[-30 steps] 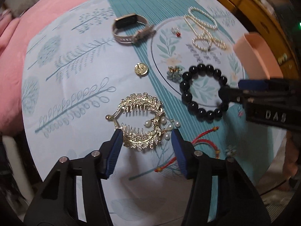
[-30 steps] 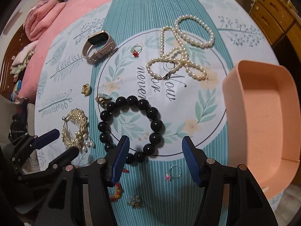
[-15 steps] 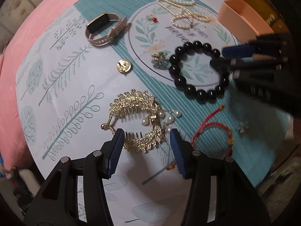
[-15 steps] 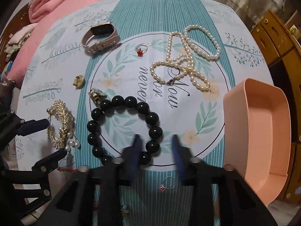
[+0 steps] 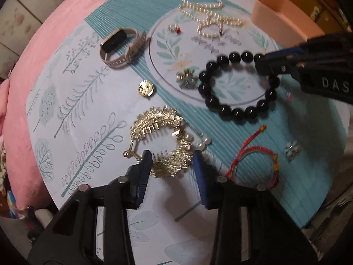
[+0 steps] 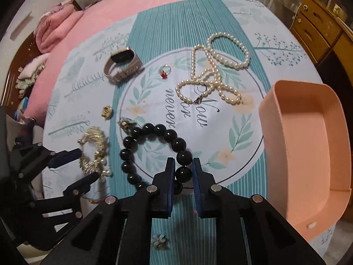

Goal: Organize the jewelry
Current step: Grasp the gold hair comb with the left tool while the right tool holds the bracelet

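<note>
On the teal patterned mat lies a gold leaf hair clip with pearl drops. My left gripper points down at it and its jaws are closing on the clip's near curve. The left pad touches the comb teeth and a sliver of gap shows at the right pad. A black bead bracelet lies on the mat's round print. My right gripper is closing on one of its near beads, and both pads press on that bead. The same grip shows at the right of the left wrist view, on the bracelet.
A peach tray stands at the mat's right edge. Also on the mat are a pearl necklace, a beige watch, a red-stone ring, a small gold piece, a flower brooch and a red cord bracelet. A pink blanket lies behind.
My right gripper's jaws have gone from wide apart to shut on a bracelet bead. The left gripper's jaws have narrowed around the gold clip, and its view has rolled.
</note>
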{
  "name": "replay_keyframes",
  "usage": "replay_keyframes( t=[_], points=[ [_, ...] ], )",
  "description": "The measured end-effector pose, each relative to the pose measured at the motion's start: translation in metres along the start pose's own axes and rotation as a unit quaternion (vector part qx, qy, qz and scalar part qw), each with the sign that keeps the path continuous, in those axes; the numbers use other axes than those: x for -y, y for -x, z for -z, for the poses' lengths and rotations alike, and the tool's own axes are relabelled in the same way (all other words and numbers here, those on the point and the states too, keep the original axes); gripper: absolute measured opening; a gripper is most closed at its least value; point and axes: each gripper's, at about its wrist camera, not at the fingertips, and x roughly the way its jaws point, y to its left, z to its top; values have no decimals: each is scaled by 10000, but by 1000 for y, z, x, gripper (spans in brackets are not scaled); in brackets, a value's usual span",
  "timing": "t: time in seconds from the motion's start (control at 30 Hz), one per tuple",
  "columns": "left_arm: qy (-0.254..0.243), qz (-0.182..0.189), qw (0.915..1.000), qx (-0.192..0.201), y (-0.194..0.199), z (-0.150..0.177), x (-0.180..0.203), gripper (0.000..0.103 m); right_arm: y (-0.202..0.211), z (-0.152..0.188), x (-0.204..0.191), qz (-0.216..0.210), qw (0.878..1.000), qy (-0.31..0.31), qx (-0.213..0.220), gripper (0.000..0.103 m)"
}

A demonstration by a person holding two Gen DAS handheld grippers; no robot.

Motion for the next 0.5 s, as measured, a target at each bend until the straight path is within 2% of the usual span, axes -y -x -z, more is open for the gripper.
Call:
replay_keyframes(
  t=[0.1,0.17,0.23,0.27,0.3,0.37,0.5],
  points=[
    [333,126,9993,112,9,-3,-7,24,24,5,1,-86,9999,15,140,15],
    [544,180,9981,212,15,-5,-11,16,41,7,4,-152,9996,18,246,14],
    [786,245,9963,263,19,-7,-15,14,59,8,6,-219,9991,-11,361,14],
    [937,338,9947,269,21,-6,-19,10,67,8,5,-244,9988,-9,424,14],
    [1059,438,9931,249,21,-6,-22,1,74,10,5,-255,9986,-3,460,14],
    [1313,621,9893,142,20,-2,-30,0,86,10,3,-248,9982,33,539,14],
    [1547,718,9853,64,7,-4,-39,0,98,14,2,-220,9980,56,596,14]
  ],
)
